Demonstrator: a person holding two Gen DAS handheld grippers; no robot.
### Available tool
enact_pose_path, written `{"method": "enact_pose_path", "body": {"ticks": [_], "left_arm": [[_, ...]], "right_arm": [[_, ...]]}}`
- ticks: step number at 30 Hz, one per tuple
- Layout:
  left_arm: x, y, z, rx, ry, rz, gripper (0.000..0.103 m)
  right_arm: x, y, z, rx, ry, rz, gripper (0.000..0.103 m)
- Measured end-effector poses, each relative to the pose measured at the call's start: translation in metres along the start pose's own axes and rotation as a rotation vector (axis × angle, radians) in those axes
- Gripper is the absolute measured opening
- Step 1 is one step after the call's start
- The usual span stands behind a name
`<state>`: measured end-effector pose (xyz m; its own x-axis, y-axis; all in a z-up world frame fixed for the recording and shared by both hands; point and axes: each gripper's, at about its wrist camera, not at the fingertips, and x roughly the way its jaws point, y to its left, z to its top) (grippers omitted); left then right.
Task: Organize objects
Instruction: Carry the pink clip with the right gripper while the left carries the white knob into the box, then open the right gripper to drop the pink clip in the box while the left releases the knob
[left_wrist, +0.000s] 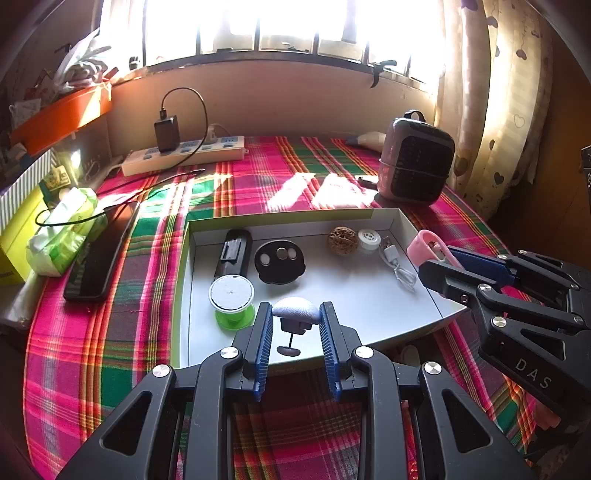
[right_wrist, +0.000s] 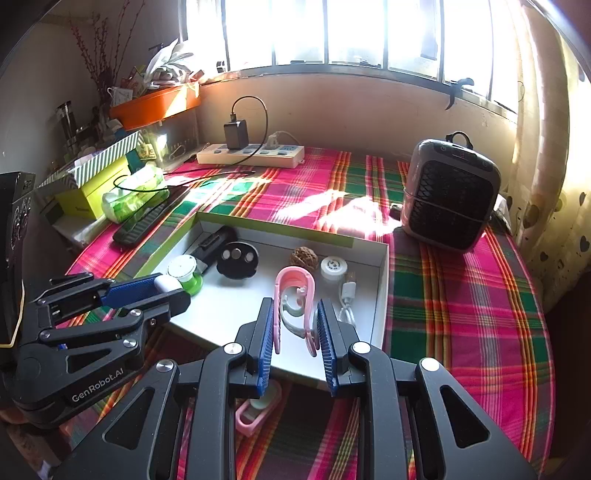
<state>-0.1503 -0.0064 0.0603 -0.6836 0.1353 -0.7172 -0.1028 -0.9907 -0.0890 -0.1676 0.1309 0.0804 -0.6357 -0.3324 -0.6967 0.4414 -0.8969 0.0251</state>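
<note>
Between my left gripper's (left_wrist: 295, 325) ribbed blue pads sits a smooth white dome-shaped thing (left_wrist: 295, 309), pinched above the flat white tray (left_wrist: 369, 295).

Pink bendy plastic clip (right_wrist: 295, 295), a curvy loop, is squeezed between my right gripper's (right_wrist: 295, 325) pads, also over that tray (right_wrist: 229, 314).

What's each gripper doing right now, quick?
Left gripper: closed on a small white gadget.
Right gripper: closed on a pink clip.

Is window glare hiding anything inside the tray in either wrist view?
Left wrist view: window blown out, sun patches fall on the tablecloth behind the tray, whose contents are readable. Right wrist view: same, glare beside the heater; fisheye bends edges.
</note>
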Motion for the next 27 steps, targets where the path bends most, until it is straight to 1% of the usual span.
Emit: {"method": "enact_pose_path", "body": {"ticks": [11,13,20,22,27], "left_arm": [[0.024,0.009,0.011,-0.012,0.02,-0.004,0.024],[0.028,0.012,0.012,-0.015,0.026,-0.001,0.024],[0.04,0.015,0.011,-0.02,0.047,-0.003,0.024],[0.042,0.015,0.011,-0.012,0.045,0.008,0.024],[0.047,0.016,0.011,-0.012,0.054,0.005,0.024]], "right_arm": [[0.041,-0.008,0.024,-0.006,0.055,0.038,0.024],[0.048,-0.008,0.027,-0.004,0.072,0.058,0.024],[0.069,0.0,0.035,-0.024,0.103,0.094,0.024],[0.074,0.002,0.037,-0.032,0.11,0.097,0.024],[0.086,0.003,0.039,-0.041,0.133,0.101,0.024]]}}
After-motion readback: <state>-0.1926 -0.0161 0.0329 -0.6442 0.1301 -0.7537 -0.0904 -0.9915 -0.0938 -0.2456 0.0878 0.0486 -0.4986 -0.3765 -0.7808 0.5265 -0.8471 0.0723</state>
